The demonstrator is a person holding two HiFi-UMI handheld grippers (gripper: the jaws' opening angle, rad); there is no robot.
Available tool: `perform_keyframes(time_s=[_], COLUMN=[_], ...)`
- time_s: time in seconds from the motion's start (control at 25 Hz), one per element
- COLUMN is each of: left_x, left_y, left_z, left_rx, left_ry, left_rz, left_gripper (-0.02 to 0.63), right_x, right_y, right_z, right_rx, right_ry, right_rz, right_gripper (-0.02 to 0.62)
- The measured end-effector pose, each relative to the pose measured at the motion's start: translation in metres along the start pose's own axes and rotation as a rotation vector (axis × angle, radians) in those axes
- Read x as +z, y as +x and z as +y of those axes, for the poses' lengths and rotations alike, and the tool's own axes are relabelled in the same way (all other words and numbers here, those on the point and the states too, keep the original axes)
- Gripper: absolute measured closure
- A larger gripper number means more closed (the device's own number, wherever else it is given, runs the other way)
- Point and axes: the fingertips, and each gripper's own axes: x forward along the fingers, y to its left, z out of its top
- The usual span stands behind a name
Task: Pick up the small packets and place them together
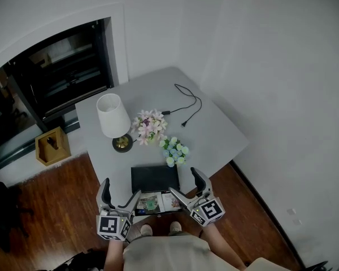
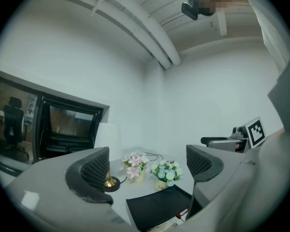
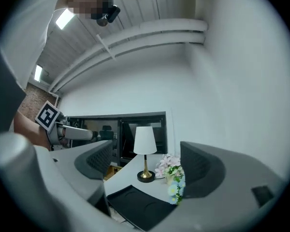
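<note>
From the head view, the small packets [image 1: 156,202] lie side by side on the gray table [image 1: 214,129]. They sit just on the person's side of the black tray [image 1: 155,178], close to the table's edge. One packet looks green and the other looks pale with a picture on it. They seem to touch, so they probably already count as put together. The left gripper [image 1: 122,188] is just to the left of the tray's near corner. The right gripper [image 1: 183,182] is just to the right of it. Both are held up over the table edge, one on each side of the packets. This looks like a rest spot, out of the way, so nothing gets bumped.

From the left gripper view, the two jaws stand wide apart and there is nothing between them. The tray shows low down between them. A little red and white bit peeks out at the tray's near edge, likely a packet. Behind the tray stand the blue and white flowers [image 2: 166,172], the pink flowers [image 2: 134,164] and the lamp [image 2: 108,144].

From the right gripper view, the jaws are also spread wide and hold nothing. The tray lies below them and the lamp stands past its far edge. The packets cannot be made out clearly here.
</note>
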Motion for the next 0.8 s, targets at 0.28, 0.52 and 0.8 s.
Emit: perform_keyframes(time_s=[0.28,0.52,0.8], left_x=[0.006,0.002,-0.023], left_y=[0.000,-0.002,-0.010], left_z=[0.001,0.005,0.008], left_rx=[0.004,0.013,0.020], left_ry=[-0.021,-0.010,-0.020], left_rz=[-0.044,-0.028,0.049], left_gripper=[0.121,0.117,0.118], right_x=[-0.003,-0.018,-0.131], right_y=[-0.004,-0.005,-0.005], right_z=[0.005,0.011,0.059], right_rx=[0.088,0.145,0.381], right_ry=[-0.016,-0.076,-0.227], right_rz=[0.043,0.123,0.550], right_gripper=[0.183,0.183,0.183])
